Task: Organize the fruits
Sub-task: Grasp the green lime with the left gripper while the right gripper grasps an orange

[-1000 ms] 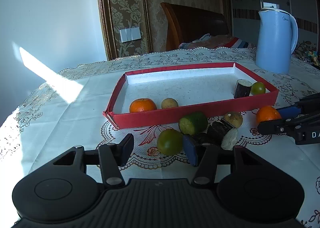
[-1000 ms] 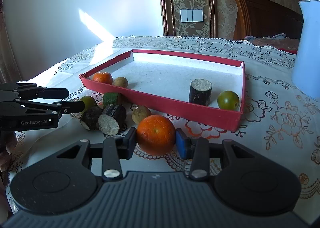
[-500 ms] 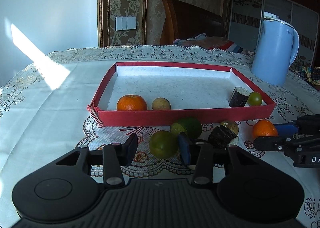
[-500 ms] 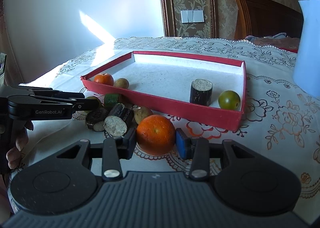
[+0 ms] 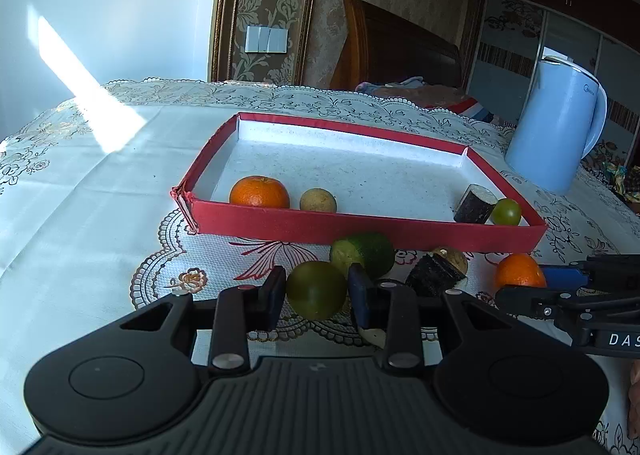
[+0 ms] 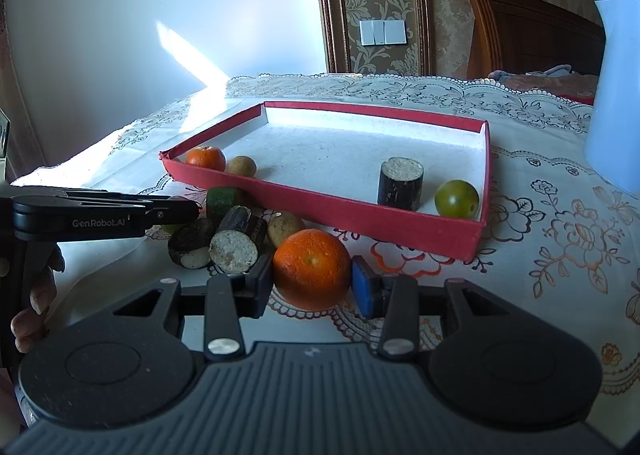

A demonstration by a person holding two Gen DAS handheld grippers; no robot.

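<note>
A red-walled tray [image 5: 360, 223] [image 6: 320, 207] lies on the table. In it are an orange [image 5: 259, 192], a small tan fruit [image 5: 317, 200], a dark cane piece [image 5: 475, 204] and a green fruit [image 5: 506, 212]. My left gripper [image 5: 316, 291] is shut on a round green fruit [image 5: 316, 290] in front of the tray. My right gripper [image 6: 312, 279] is shut on an orange [image 6: 312, 269] at the tray's near right corner. A cut green fruit [image 5: 366, 255], dark cane pieces [image 6: 236, 241] and a tan fruit [image 6: 285, 228] lie between them.
A light blue kettle [image 5: 556, 127] stands right of the tray on the lace tablecloth [image 5: 100, 195]. A wooden headboard [image 5: 400, 51] and wall stand behind the table. A hand [image 6: 34, 307] holds the left gripper's handle.
My left gripper has moved in around the round green fruit and closed on it, swinging to face the tray. My right gripper stays around the orange, hardly moved.
</note>
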